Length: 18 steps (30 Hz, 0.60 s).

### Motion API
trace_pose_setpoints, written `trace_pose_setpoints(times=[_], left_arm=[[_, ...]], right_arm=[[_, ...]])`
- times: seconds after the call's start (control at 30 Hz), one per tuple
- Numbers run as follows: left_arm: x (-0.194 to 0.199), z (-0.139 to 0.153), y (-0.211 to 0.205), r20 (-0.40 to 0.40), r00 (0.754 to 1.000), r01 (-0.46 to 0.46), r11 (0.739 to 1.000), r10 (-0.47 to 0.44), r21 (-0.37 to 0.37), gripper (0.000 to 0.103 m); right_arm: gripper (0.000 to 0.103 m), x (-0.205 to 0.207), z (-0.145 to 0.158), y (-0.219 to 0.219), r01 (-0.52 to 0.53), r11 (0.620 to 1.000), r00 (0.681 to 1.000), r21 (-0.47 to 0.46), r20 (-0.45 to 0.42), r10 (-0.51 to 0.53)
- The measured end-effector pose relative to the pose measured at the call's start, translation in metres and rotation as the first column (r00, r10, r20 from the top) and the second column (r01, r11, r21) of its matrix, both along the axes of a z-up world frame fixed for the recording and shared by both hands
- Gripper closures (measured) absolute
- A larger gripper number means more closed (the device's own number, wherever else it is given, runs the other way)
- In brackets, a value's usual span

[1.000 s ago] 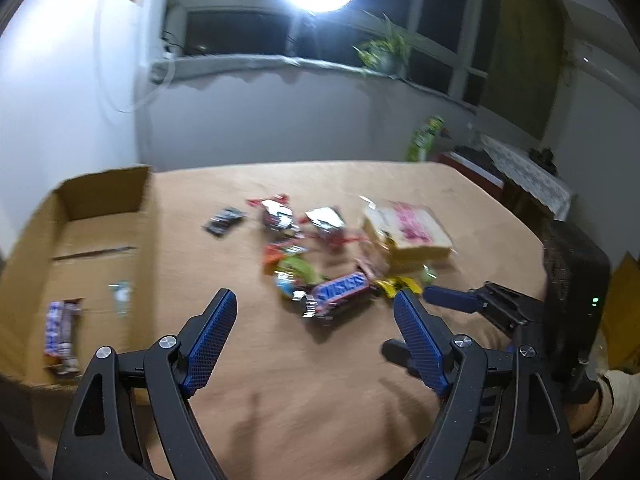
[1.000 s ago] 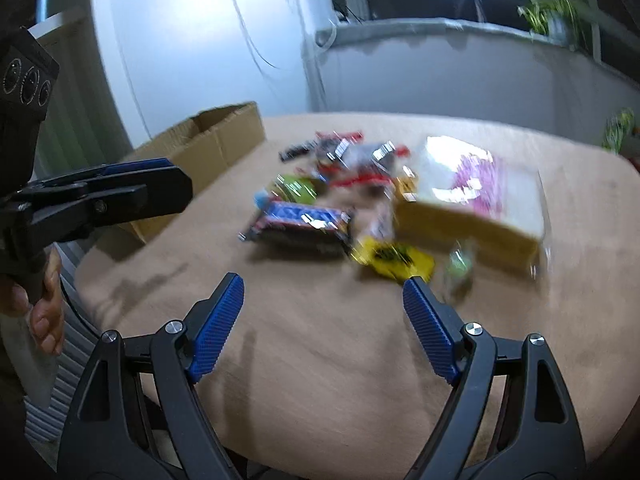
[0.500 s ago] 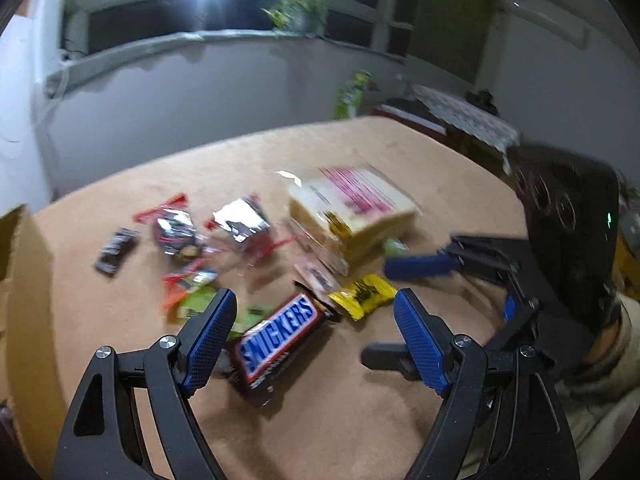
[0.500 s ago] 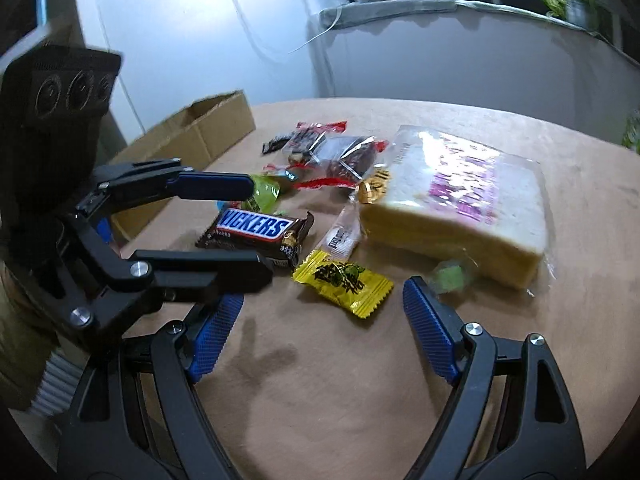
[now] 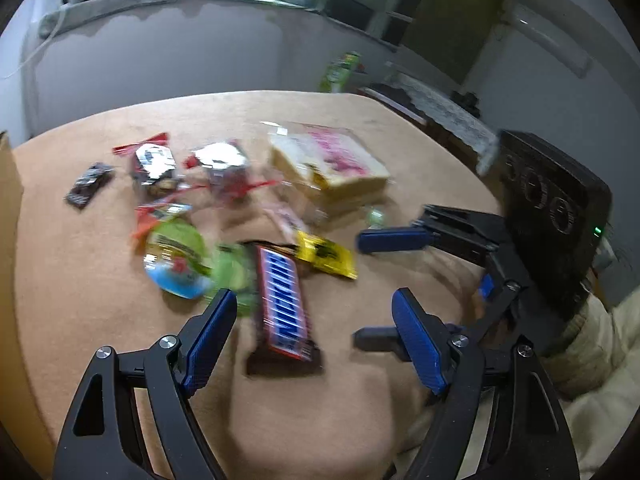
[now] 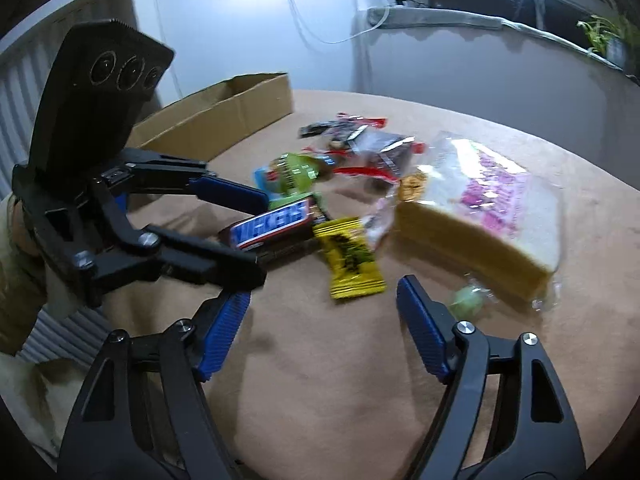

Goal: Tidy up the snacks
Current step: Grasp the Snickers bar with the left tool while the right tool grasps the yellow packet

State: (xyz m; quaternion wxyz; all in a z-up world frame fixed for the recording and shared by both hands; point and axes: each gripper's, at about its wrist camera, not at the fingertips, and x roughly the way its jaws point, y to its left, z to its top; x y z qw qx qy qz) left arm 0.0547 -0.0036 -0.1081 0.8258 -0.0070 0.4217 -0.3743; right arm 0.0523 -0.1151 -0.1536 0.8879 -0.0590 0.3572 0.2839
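A Snickers bar (image 5: 284,300) lies on the tan table between the fingers of my left gripper (image 5: 313,294), nearer the left pad. The jaws are closing and neither pad touches the bar. In the right wrist view the same Snickers bar (image 6: 276,222) sits between the fingers of the left gripper (image 6: 264,238). My right gripper (image 6: 324,292) is also closing. The near end of a yellow candy packet (image 6: 352,264) lies level with its tips, untouched. From the left wrist view, the right gripper (image 5: 358,288) stands just right of that yellow packet (image 5: 326,256).
A wrapped sliced loaf (image 6: 480,216) lies at the right with a small green sweet (image 6: 466,300) beside my right finger. Several more wrapped snacks (image 5: 176,252) are piled behind the bar. An open cardboard box (image 6: 224,116) stands at the table's left.
My left gripper has swung right and sunk toward the Snickers bar, and the box has slid out to the left of its view. Both jaws have narrowed slightly. The left gripper now reaches into the right wrist view.
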Motion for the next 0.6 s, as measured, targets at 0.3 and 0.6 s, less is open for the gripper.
trace_pose_setpoints(times=[0.3,0.6], left_arm=[[0.000,-0.005,-0.010,0.036,0.999,-0.043,0.991,0.038,0.131,0.073],[-0.015,-0.007,-0.018,0.092,0.991,-0.112,0.979,0.097,0.173,0.075]], right_arm=[[0.065,0.016,-0.001,0.003,0.019,0.999,1.000,-0.046,-0.006,-0.019],[0.076,0.007,-0.003,0.000,0.055,0.998,0.998,-0.036,0.004,-0.055]])
